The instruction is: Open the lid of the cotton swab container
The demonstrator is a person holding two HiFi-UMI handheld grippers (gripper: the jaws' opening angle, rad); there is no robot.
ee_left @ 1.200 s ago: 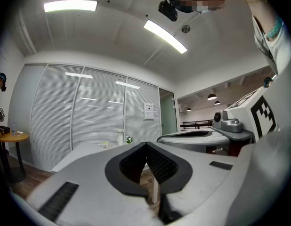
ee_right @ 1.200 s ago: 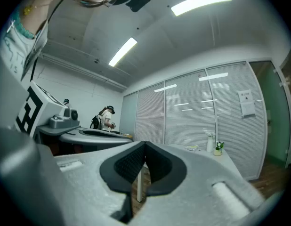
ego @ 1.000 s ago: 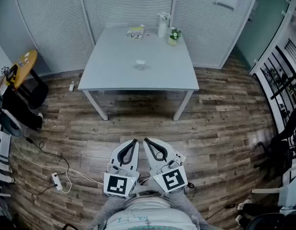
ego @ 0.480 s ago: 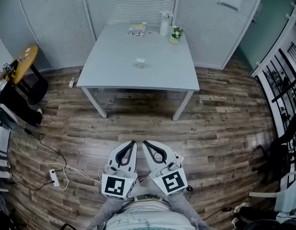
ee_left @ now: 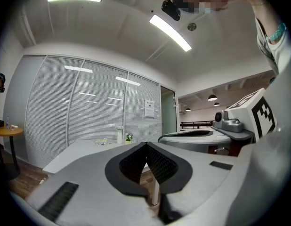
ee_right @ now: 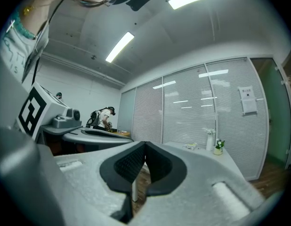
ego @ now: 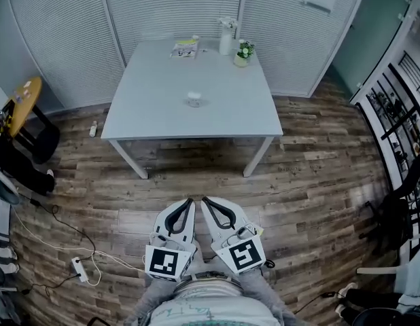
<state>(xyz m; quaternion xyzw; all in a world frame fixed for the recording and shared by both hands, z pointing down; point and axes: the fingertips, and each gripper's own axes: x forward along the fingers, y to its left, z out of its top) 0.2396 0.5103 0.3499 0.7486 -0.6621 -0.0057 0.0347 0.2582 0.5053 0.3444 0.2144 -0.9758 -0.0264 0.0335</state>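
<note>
- left gripper (ego: 189, 201) and right gripper (ego: 205, 200) are pressed together, nothing pinched
- container (ego: 194, 99) is parked mid-table (ego: 138, 111), far ahead
- table should be approached first, jaws spread before the lid is reached

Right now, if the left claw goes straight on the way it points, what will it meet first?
Probably the near edge of the white table. The left claw, shut and empty, points level at it across the wood floor; whether it would pass above the top is unclear.
</note>
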